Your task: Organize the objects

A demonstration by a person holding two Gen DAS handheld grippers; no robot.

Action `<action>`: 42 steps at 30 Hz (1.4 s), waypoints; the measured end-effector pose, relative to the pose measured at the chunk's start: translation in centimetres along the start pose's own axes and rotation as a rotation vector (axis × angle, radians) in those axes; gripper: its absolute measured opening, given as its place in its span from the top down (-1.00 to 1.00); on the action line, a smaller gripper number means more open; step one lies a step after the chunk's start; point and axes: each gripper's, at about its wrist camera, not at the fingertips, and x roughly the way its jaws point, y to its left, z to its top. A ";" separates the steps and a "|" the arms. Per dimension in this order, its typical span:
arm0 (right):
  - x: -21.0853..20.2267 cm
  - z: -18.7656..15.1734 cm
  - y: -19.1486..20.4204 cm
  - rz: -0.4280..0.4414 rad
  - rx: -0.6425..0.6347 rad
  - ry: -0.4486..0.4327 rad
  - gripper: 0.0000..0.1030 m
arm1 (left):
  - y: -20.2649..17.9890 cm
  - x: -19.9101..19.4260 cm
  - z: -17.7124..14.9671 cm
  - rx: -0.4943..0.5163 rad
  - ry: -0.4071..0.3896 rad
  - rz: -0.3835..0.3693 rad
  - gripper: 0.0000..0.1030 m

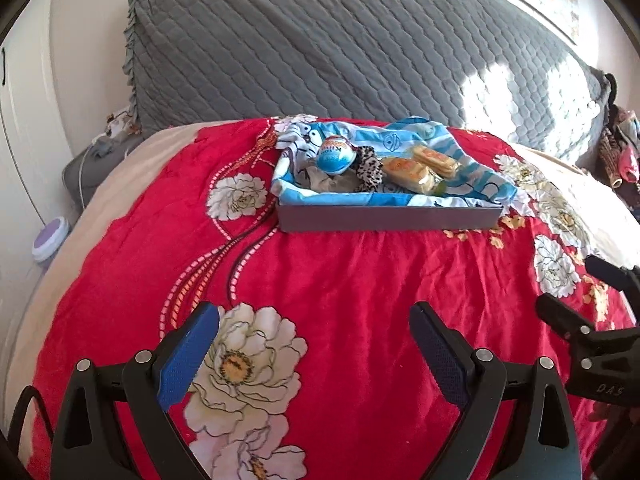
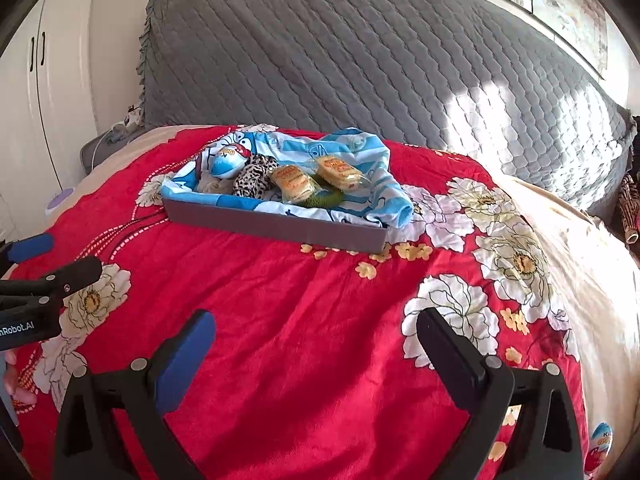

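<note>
Two grippers hung wide and empty over the bed (image 2: 304,320), my left gripper (image 1: 314,344) and right gripper (image 2: 316,352) side by side, holding nothing. The red floral quilt (image 1: 360,272) lay spread beneath. Up by the grey headboard cushion (image 1: 320,48) sat the grey tray (image 2: 276,226), lined with a blue cloth (image 2: 360,184), I'd guess to cushion things. Inside it lay biscuit packs (image 2: 294,184), a leopard scrunchie (image 2: 250,184) and an egg-shaped toy (image 2: 228,164). One more egg (image 2: 600,444) waited at my right, outside the tray.
</note>
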 end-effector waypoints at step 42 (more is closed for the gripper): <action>2.4 -4.9 -0.3 -0.061 0.022 0.056 -0.97 | -0.4 3.1 -4.1 0.017 0.034 -0.038 -0.87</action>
